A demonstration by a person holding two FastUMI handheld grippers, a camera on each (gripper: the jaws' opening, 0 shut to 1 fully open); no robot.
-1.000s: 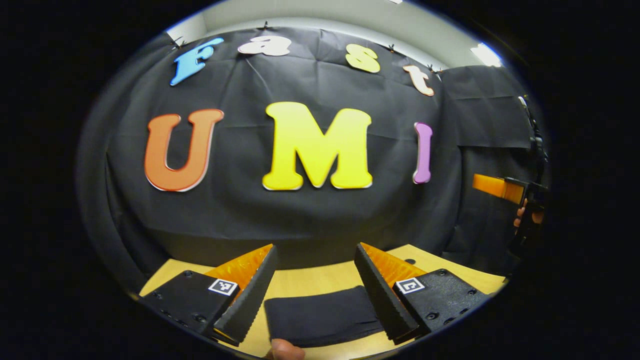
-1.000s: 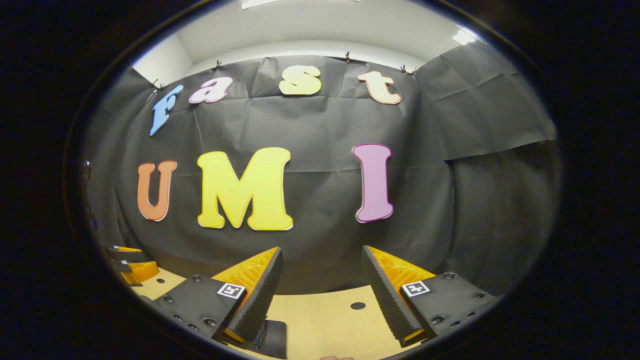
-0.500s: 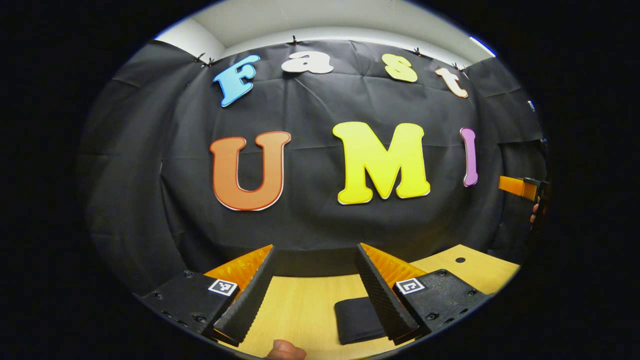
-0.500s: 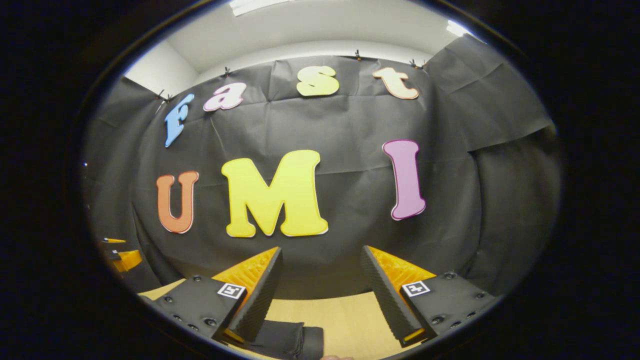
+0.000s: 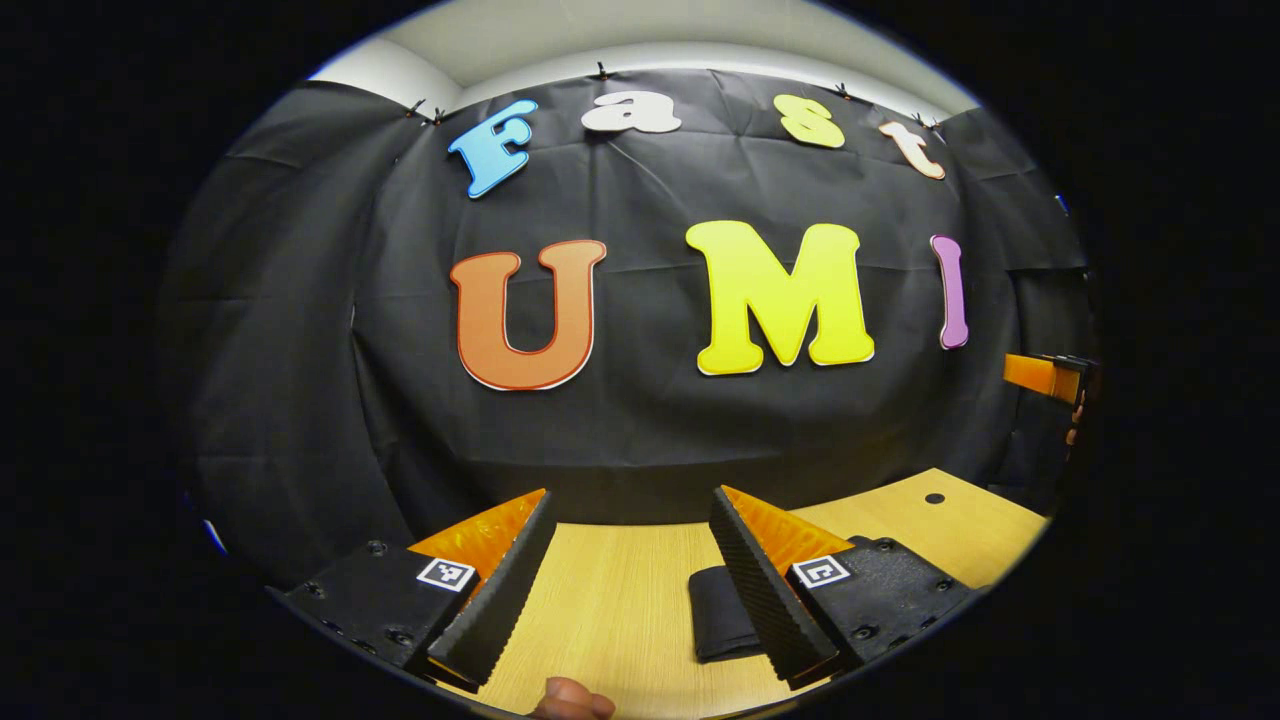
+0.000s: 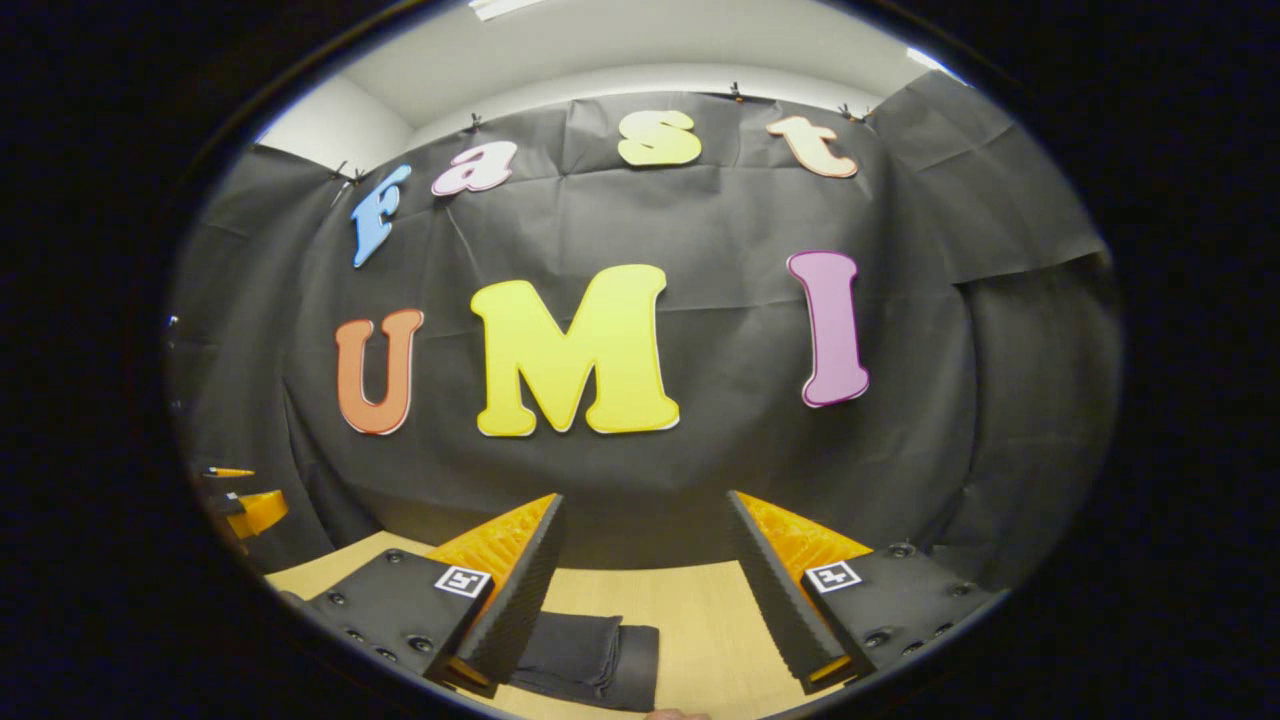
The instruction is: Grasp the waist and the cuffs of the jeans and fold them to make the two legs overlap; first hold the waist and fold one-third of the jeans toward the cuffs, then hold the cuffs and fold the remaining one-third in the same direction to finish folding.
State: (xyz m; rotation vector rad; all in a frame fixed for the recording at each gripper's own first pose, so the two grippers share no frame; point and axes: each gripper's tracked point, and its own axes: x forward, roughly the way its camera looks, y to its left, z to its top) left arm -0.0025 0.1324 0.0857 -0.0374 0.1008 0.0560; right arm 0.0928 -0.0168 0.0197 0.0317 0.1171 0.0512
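Note:
The jeans [image 5: 715, 612] lie folded into a small dark bundle on the wooden table [image 5: 610, 610], partly behind the right finger of my left gripper [image 5: 628, 590]. That gripper is open, raised above the table, with nothing between its fingers. In the right gripper view the same bundle [image 6: 595, 660] sits low at the left, partly behind the left finger, its layered folded edge facing right. My right gripper [image 6: 645, 590] is open too and holds nothing. The right gripper [image 5: 1045, 376] appears far right in the left gripper view, and the left gripper [image 6: 245, 505] far left in the right gripper view.
The black cloth wall [image 5: 640, 420] stands close behind the table's far edge. A small round hole [image 5: 934, 498] marks the tabletop at the back right. A fingertip [image 5: 570, 700] of the holding hand shows at the bottom edge.
Both grippers have drawn away from the folded jeans: the left one swung leftward so the bundle slid to its right finger; the right one shifted so the bundle shows more at its left.

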